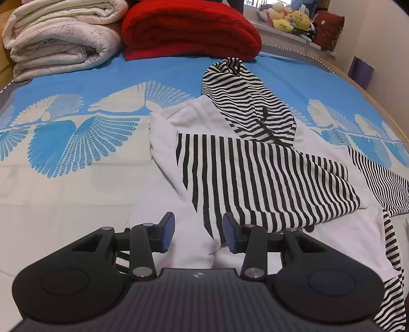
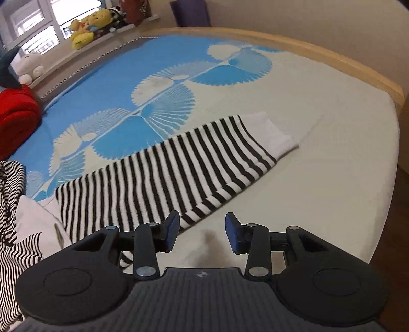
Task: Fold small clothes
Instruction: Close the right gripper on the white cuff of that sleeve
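A small hooded top lies on the bed: white body, striped hood at the far end, and one black-and-white striped sleeve folded across the body. My left gripper hovers over the top's near white part, open, with its blue pads apart and pressing nothing. In the right wrist view the other striped sleeve stretches out flat over the sheet and ends in a white cuff. My right gripper stands open just off that sleeve's near edge, with only bare sheet between its fingers.
Folded cream blankets and a red blanket are stacked at the far end of the blue-and-white patterned bed sheet. Plush toys sit on the window sill. The bed's wooden edge curves round on the right.
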`<state>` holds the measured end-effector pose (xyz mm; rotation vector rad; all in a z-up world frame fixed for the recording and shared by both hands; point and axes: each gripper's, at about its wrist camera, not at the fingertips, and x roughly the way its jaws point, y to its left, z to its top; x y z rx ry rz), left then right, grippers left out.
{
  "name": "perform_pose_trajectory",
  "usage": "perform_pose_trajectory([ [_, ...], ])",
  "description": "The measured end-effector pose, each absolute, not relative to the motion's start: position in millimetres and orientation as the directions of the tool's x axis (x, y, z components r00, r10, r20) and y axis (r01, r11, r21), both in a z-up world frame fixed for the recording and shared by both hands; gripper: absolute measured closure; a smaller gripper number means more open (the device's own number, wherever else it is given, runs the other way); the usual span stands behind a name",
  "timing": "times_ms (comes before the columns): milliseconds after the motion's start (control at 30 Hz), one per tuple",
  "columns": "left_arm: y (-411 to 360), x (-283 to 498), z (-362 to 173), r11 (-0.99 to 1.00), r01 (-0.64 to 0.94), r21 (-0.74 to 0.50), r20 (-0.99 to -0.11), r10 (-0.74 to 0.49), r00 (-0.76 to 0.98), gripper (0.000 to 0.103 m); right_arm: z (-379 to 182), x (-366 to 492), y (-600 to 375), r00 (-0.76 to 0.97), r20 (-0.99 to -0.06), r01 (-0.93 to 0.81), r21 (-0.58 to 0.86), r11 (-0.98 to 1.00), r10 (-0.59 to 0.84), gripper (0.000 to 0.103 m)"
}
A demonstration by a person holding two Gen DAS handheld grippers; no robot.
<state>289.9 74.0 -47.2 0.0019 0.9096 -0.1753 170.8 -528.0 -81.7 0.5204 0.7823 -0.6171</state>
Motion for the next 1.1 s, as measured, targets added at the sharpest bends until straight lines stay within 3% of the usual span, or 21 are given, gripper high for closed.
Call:
perform_pose_trajectory([
  [500, 73, 291, -46, 0.984, 0.164, -0.075, -0.781, -0.16, 0.604, 0.057, -88, 167, -549, 0.553, -0.775, 0.71, 0.245, 0.66, -0.307, 0.062],
  [1100, 64, 292, -51, 0.981, 0.19, -0.045, -0.786, -0.152, 0.599, 0.056, -123, 153, -620, 0.62, -0.727, 0.771, 0.495, 0.401, -0.294, 0.06],
])
